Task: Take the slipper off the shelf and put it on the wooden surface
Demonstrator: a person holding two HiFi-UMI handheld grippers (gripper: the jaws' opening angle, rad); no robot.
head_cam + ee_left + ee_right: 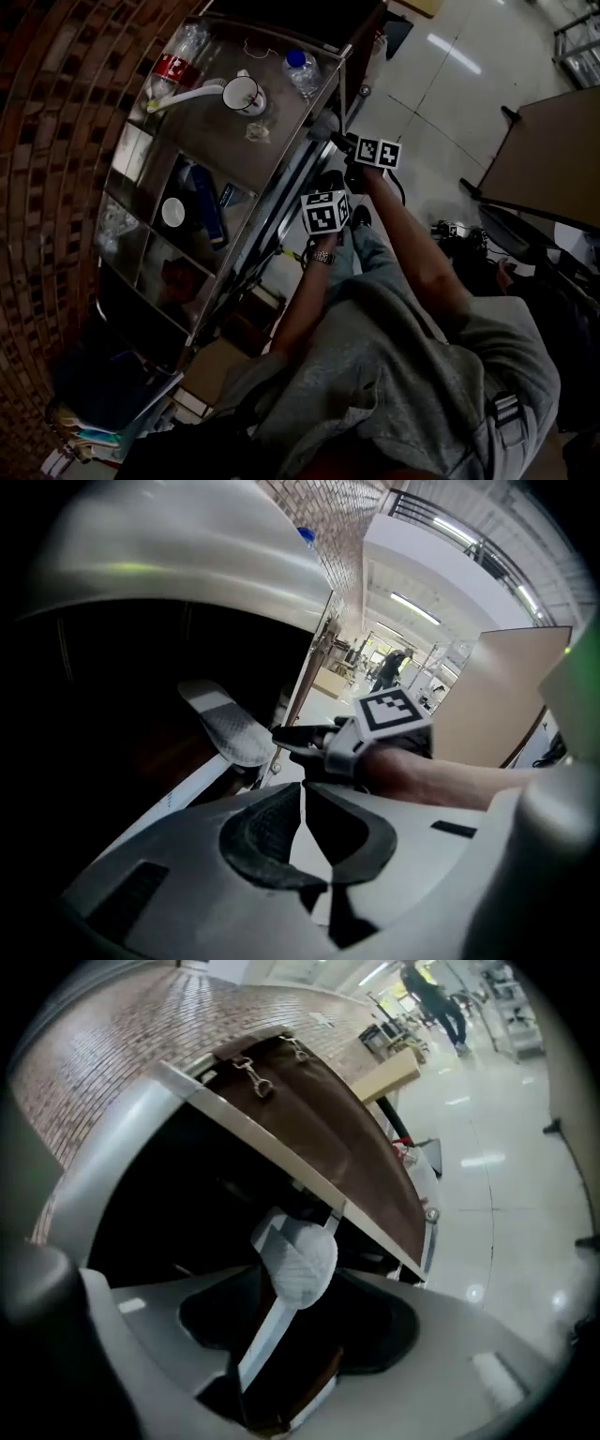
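so the right gripper (302,1314) has its jaws spread, and one end of the slipper (298,1258) sits right in the gap between them, white ribbed sole facing the camera. Doesn't look to me like the pads are biting on it, they're just bracketing it. The left gripper (303,803) is pressed together with nothing in it. From its camera you can see the other gripper's black tips poking right at the slipper's edge, middle of the frame

The slipper is on a lower level of the metal shelf (211,141), tucked in the dark under the top deck, close to the front edge. The top deck has bottles (302,70) and a cup (242,94), which don't matter here

Step-wise I'd call this the reach-in, grab not made yet. Next move imo: close firmly on the slipper, since it looks thin and floppy, then draw it straight out without snagging the brown board (328,1147) above it. After that it goes to the wooden surface. That's probably the tan tabletop (548,150) at the upper right of the head view, though I'm guessing
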